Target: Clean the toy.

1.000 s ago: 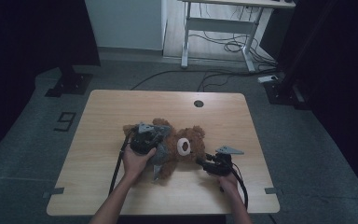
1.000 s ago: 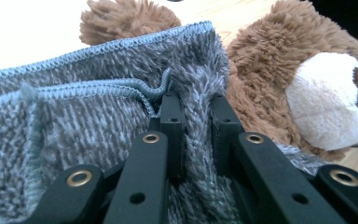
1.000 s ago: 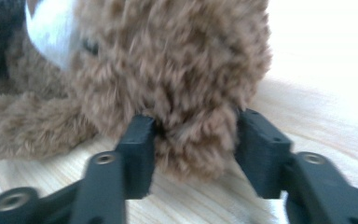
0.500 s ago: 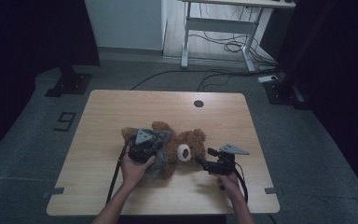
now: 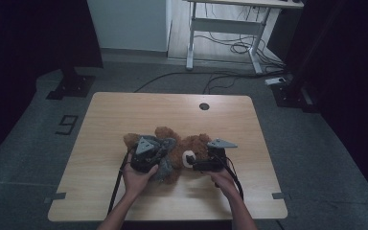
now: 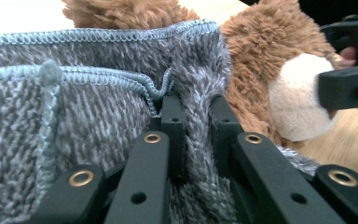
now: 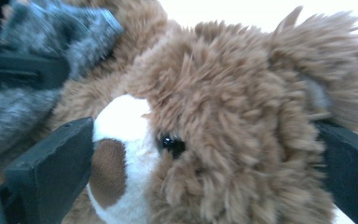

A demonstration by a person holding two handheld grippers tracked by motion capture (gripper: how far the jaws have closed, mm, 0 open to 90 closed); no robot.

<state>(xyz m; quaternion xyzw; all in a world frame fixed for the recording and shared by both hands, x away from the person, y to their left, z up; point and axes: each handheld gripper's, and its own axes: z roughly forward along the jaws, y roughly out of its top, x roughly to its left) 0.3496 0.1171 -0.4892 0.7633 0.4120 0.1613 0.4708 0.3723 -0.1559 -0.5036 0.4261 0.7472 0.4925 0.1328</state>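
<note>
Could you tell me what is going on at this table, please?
A person is dressing or undressing a brown teddy bear lying on the wooden table. The left gripper is shut on a fold of the bear's grey knitted garment. The right gripper has just been opening; its jaws stand wide on either side of the bear's head.

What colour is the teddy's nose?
The brown plush teddy bear's nose is dark brown on a white muzzle, clearest in the right gripper view.

- The teddy bear (image 5: 191, 146) lies on the table (image 5: 124, 110), near its front edge.
- The knitted garment (image 5: 165, 158) covers the bear's body, left of its head.
- The left gripper (image 5: 146, 160) sits on the garment; the right gripper (image 5: 196, 165) is at the head.
</note>
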